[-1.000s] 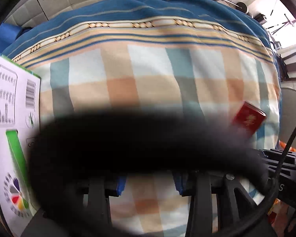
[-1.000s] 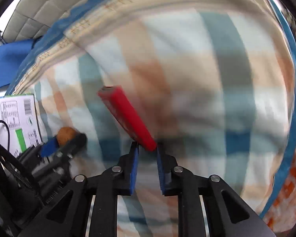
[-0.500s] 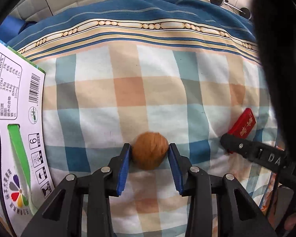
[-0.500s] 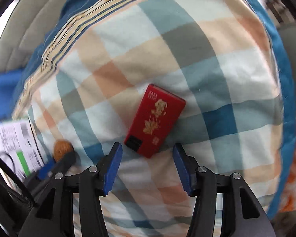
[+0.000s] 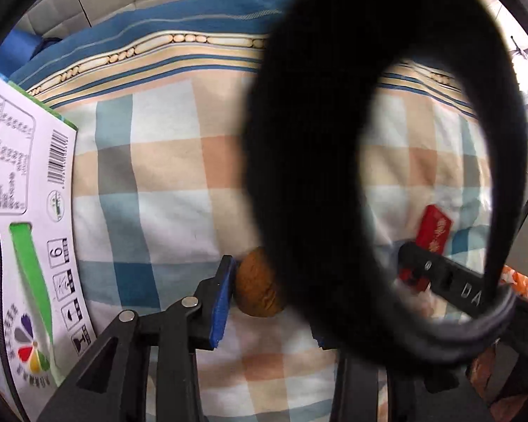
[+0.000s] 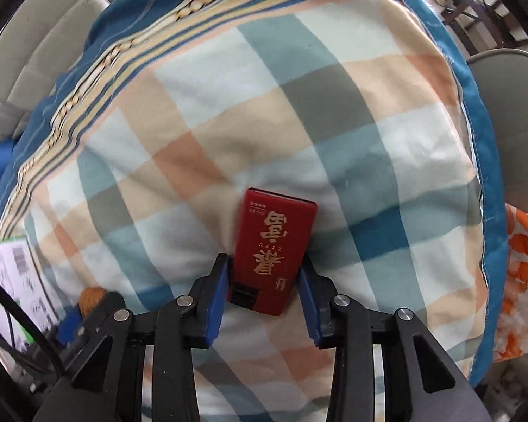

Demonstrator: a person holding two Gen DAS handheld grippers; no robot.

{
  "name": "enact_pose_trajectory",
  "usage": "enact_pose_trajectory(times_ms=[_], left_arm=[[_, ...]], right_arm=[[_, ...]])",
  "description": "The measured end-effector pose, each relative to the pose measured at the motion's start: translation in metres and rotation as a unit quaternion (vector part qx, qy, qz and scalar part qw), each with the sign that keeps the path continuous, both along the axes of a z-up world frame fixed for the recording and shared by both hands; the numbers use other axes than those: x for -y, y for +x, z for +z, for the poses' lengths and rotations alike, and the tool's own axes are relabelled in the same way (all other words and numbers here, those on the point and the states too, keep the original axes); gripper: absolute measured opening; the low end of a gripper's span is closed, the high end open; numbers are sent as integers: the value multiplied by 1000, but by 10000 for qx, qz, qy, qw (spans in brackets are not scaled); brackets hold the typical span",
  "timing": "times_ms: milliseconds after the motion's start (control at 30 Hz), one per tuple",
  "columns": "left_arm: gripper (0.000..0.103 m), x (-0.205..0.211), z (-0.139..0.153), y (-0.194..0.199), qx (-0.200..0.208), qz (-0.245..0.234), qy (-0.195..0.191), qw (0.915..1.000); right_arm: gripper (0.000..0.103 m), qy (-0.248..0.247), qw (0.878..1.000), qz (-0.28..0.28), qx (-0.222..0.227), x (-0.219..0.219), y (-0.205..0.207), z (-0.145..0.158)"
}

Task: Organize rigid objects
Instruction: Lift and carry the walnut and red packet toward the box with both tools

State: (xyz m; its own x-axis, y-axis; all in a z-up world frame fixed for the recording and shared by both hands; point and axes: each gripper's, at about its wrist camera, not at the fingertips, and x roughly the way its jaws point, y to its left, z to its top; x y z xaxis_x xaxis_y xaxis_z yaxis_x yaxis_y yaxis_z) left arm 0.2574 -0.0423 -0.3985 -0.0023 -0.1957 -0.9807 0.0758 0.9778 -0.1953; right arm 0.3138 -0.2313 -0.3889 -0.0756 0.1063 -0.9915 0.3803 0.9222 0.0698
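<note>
Gold "ZIPU" lettering marks the red box (image 6: 274, 256) – right fingers (image 6: 265, 293) closing around it; left fingers (image 5: 264, 302) clench a walnut (image 5: 257, 286).

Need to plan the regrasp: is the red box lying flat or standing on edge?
Lying flat. The red box shows its broad printed face to the right wrist camera and rests on the checked cloth.

A red box (image 6: 274, 256) with gold characters lies flat on the checked blanket (image 6: 228, 112). A brown, walnut-like nut (image 5: 258, 283), perhaps, sits nearer the white carton (image 5: 21, 190).
</note>
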Motion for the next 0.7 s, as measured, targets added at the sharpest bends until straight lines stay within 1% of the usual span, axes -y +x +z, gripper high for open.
enact_pose_trajectory(times_ms=[200, 333, 367, 400, 467, 500, 533, 600, 700], left_arm=[[34, 6, 28, -20, 302, -116, -154, 9994], [34, 1, 55, -33, 526, -154, -253, 9982], [34, -2, 63, -36, 589, -143, -292, 9977], [34, -5, 70, -37, 646, -128, -327, 9973], [34, -18, 84, -35, 769, -134, -358, 9963], [34, -23, 86, -33, 818, -124, -351, 9960], [34, -30, 89, -33, 839, -101, -370, 9957], [34, -40, 95, -29, 863, 0, -443, 9953], [34, -58, 115, -33, 997, 78, -534, 9935]], right_arm=[[37, 301, 9993, 216, 59, -5, -29, 14], [33, 473, 9979, 389, 212, -14, -53, 39], [30, 504, 9975, 422, 269, -16, -57, 46], [12, 538, 9969, 465, 332, -18, -61, 54], [11, 635, 9956, 548, 425, -21, -62, 71], [11, 657, 9949, 598, 471, -22, -63, 79], [11, 528, 9950, 667, 533, -25, -71, 87], [11, 461, 9947, 720, 568, -23, -71, 91], [11, 614, 9941, 653, 613, -23, -81, 94]])
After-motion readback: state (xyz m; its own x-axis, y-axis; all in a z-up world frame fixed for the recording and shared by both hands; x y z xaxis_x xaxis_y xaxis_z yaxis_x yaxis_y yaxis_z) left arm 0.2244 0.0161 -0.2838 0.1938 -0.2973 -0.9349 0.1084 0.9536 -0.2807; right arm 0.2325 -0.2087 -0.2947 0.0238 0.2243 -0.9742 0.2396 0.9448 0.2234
